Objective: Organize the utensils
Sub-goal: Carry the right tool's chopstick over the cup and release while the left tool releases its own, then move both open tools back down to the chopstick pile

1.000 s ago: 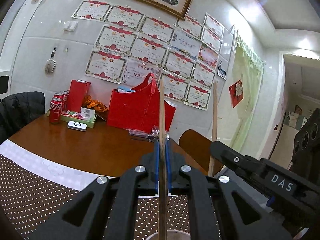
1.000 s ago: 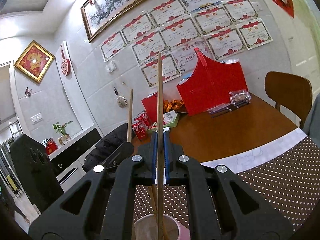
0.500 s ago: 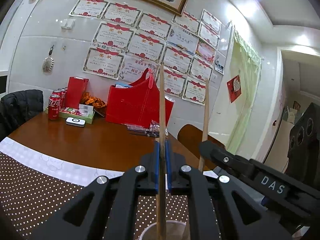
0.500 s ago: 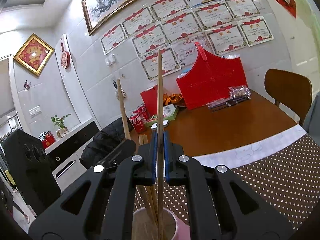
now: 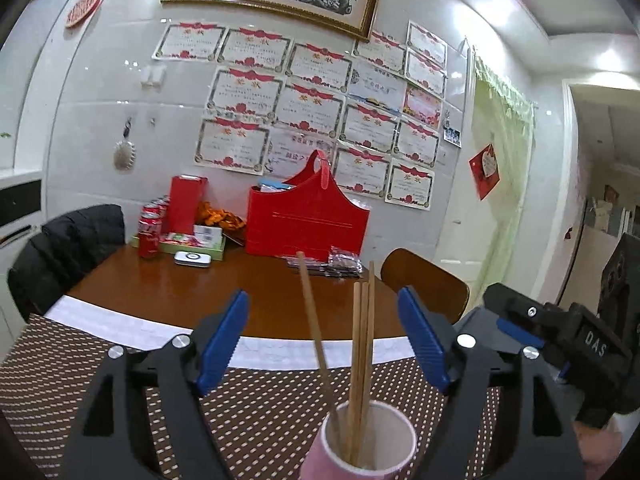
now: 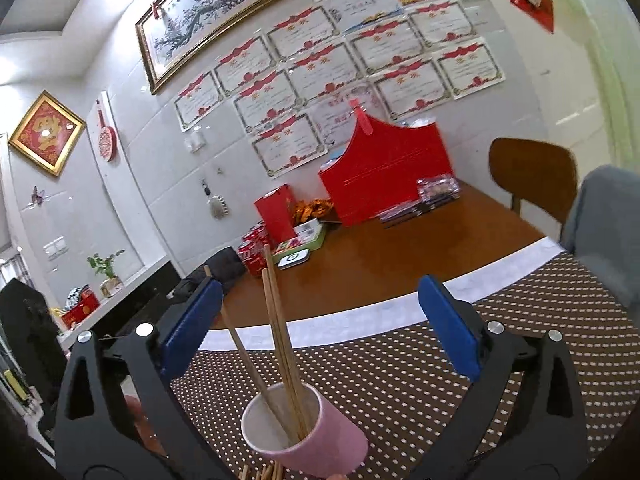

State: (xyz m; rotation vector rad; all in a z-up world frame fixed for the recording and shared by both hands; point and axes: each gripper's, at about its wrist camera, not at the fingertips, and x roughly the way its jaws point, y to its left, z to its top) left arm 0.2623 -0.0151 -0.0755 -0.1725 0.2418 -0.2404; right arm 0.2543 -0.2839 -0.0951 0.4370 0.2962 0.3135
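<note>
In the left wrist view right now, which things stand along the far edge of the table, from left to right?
Cola cans → tall red box → orange snack packets → red bag → clear packets.

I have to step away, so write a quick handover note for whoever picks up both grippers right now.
Left gripper: open, holding nothing, above the cup.
Right gripper: open, holding nothing, also above the cup.
Pink paper cup: upright on the brown dotted placemat.
Wooden chopsticks: four stand in the cup, one leaning apart from the rest.
Done: those four are in the cup.
Left: more wooden sticks lie just in front of the cup at the bottom edge of the right wrist view; they probably go in next. Their number cannot be told.
</note>
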